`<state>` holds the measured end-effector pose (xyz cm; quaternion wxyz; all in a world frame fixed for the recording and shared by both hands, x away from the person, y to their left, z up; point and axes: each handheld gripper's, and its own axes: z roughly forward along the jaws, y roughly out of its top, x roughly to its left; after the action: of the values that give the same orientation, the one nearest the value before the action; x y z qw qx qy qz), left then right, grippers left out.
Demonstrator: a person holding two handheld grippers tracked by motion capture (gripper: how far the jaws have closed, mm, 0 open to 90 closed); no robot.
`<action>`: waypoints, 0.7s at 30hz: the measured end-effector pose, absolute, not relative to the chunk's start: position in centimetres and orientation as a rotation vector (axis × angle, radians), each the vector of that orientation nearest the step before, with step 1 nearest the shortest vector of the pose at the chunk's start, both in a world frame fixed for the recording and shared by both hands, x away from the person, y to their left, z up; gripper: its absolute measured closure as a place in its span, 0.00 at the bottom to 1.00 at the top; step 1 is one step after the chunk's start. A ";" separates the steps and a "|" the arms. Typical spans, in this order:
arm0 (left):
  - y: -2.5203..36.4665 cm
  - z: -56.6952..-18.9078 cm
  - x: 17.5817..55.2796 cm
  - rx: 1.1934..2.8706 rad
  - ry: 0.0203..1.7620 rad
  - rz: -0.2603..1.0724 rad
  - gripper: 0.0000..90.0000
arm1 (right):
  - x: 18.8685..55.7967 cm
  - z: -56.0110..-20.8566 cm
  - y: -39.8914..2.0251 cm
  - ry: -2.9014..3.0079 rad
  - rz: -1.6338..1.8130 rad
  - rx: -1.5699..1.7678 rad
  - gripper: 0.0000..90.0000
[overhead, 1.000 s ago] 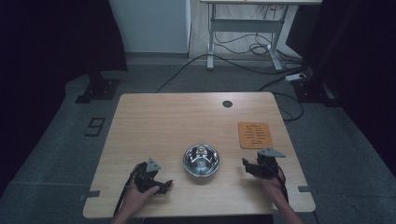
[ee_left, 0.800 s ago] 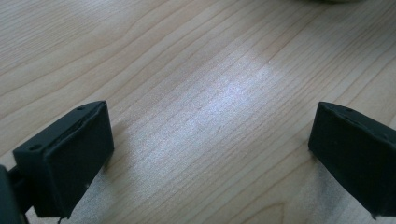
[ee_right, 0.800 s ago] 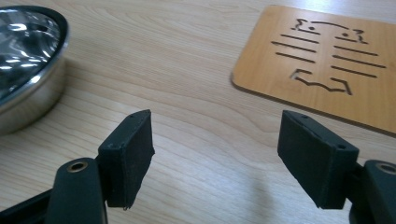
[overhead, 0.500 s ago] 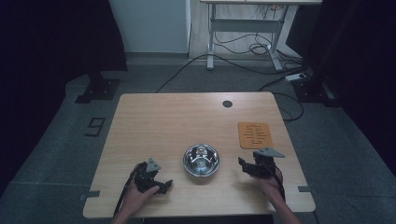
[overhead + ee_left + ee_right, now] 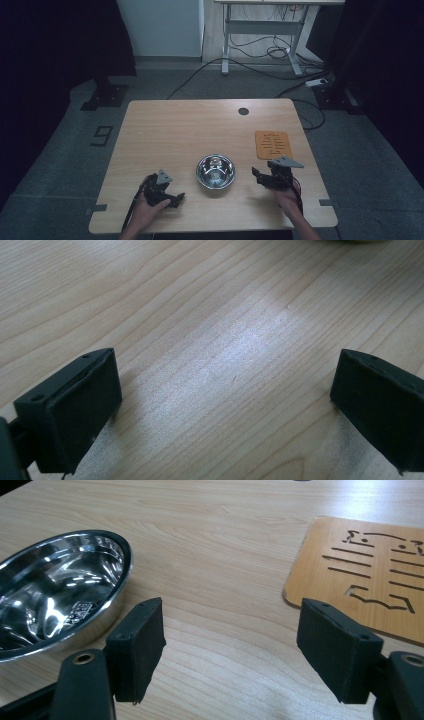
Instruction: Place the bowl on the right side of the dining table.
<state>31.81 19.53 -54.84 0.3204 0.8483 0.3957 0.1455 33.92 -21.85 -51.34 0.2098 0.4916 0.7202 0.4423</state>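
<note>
A shiny steel bowl (image 5: 215, 171) stands empty on the wooden table (image 5: 200, 127), near the front middle. My left gripper (image 5: 175, 197) rests on the table left of the bowl, open, with bare wood between its black jaws (image 5: 225, 385). My right gripper (image 5: 257, 177) lies right of the bowl and points at it. It is open, with nothing between its fingers (image 5: 230, 630). In the right gripper view the bowl (image 5: 55, 585) is just beyond the left jaw. A flat orange board with cut-out slots (image 5: 365, 575) lies beyond the right jaw.
The orange board (image 5: 273, 145) lies near the table's right edge, behind my right gripper. A small black round grommet (image 5: 243, 111) sits at the back of the table. Cables and a desk frame (image 5: 260, 45) are on the floor beyond.
My right gripper has slid a little to the left, closer to the bowl. The left gripper and the bowl have not moved.
</note>
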 end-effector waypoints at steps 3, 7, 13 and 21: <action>19.5 -54.8 31.8 2.229 1.040 0.383 0.00 | 33.9 -51.2 -21.7 2.005 1.236 1.356 0.30; 19.5 -54.8 31.8 2.229 1.040 0.383 0.00 | 33.9 -51.1 -21.4 2.008 1.254 1.362 0.30; 19.5 -54.8 31.8 2.229 1.040 0.383 0.00 | 33.9 -50.9 -21.0 2.012 1.277 1.362 0.30; 19.5 -54.8 31.8 2.229 1.040 0.383 0.00 | 33.9 -50.7 -20.5 2.017 1.298 1.364 0.30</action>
<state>31.81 19.53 -54.84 0.3204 0.8483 0.3957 0.1456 33.90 -20.49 -50.70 0.1899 0.4852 0.7178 0.4618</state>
